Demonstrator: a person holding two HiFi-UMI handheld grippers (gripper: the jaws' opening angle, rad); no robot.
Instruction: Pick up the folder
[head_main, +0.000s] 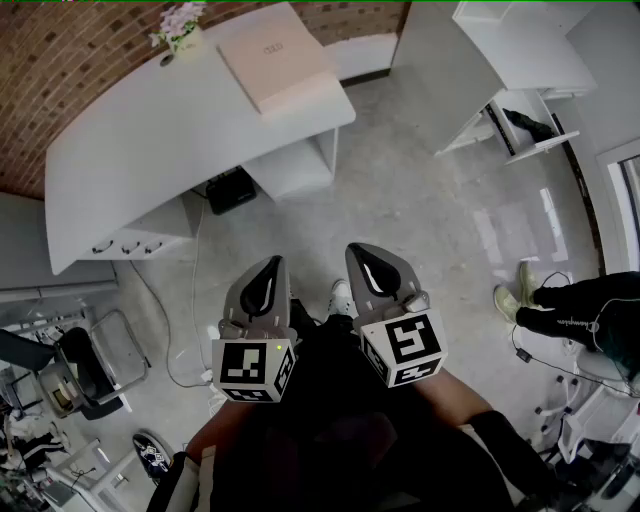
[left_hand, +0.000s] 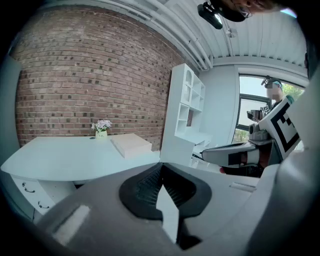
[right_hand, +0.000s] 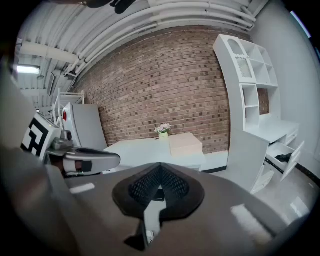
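A red brick wall (left_hand: 75, 75) backs a curved white table (head_main: 130, 150) with drawers (head_main: 125, 243). The floor (head_main: 420, 200) is pale grey concrete. A tall white shelf unit (left_hand: 186, 107) stands near a bright window (left_hand: 248, 102). White pipes (right_hand: 150, 20) cross the ceiling, where a strip light (right_hand: 27, 69) glows.

The print on top of the flat pale pink folder (head_main: 275, 62) on the curved white desk (head_main: 150, 140) is way too small to read. There's a black boxy thing (head_main: 232, 190) half tucked under that desk, and I honestly can't tell what it is. Same goes for the dark item (head_main: 528, 124) in the open drawer of the tall white shelf unit (head_main: 520, 45), which the top edge chops off. The seated person in black trousers (head_main: 590, 315) is cut by the right edge, so only legs and pale shoes show. The dark clutter of chairs and gear (head_main: 60, 370) at bottom left runs out of frame too. In the left gripper view, a dark overhead object (left_hand: 217, 12) is clipped at the top.
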